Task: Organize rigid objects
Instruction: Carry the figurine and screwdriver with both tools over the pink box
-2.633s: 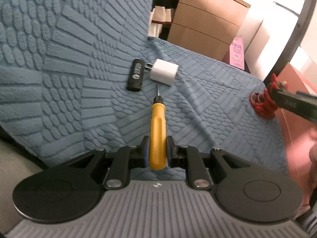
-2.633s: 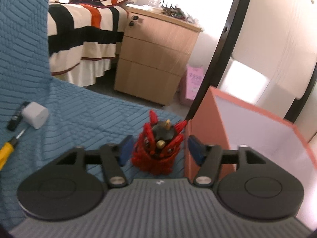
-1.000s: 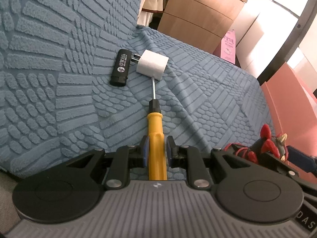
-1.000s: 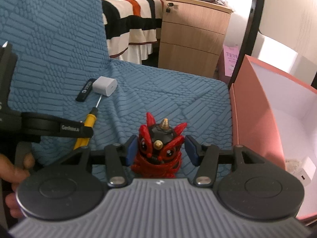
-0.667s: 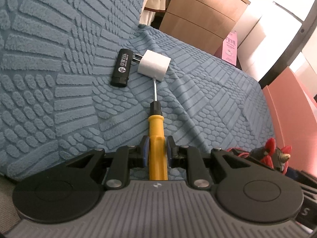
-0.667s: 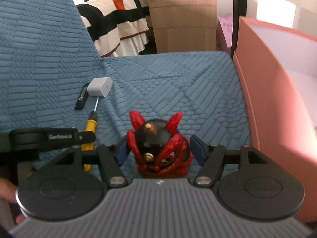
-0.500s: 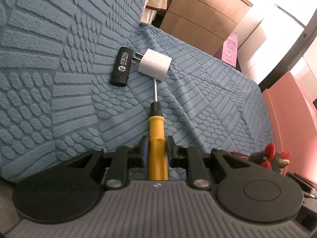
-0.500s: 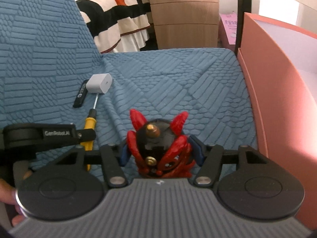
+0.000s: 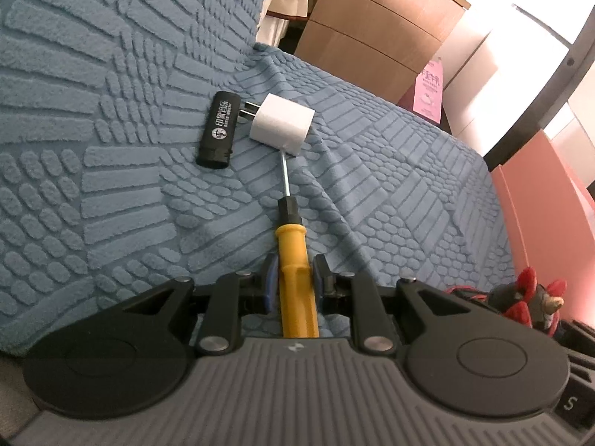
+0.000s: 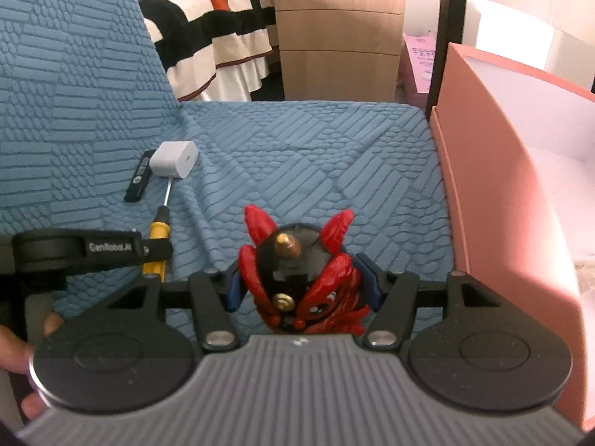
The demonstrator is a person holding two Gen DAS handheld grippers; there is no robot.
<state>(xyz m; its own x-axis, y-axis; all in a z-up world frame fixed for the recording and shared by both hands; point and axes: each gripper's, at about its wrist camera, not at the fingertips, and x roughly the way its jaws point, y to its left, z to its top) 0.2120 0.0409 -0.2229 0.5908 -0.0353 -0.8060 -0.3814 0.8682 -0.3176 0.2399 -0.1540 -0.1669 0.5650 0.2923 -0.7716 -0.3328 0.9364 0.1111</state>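
Holding: our left gripper pinched narrow on yellow screwdriver handle, shaft tip under white charger beside black flash drive. Our right gripper clamps red-black figurine. Pink box at right. All over blue textured blanket; wooden dresser and striped bed behind.

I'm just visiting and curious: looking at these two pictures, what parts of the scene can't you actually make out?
- Screwdriver tip: in both views it runs under the white charger.
- Its handle end: left wrist view, cut off behind the left gripper body.
- Red figurine base: right wrist view, hidden by the right gripper body.
- Pink box contents: mostly cut off by the frame edge.
- Black stick lettering: too small to read.
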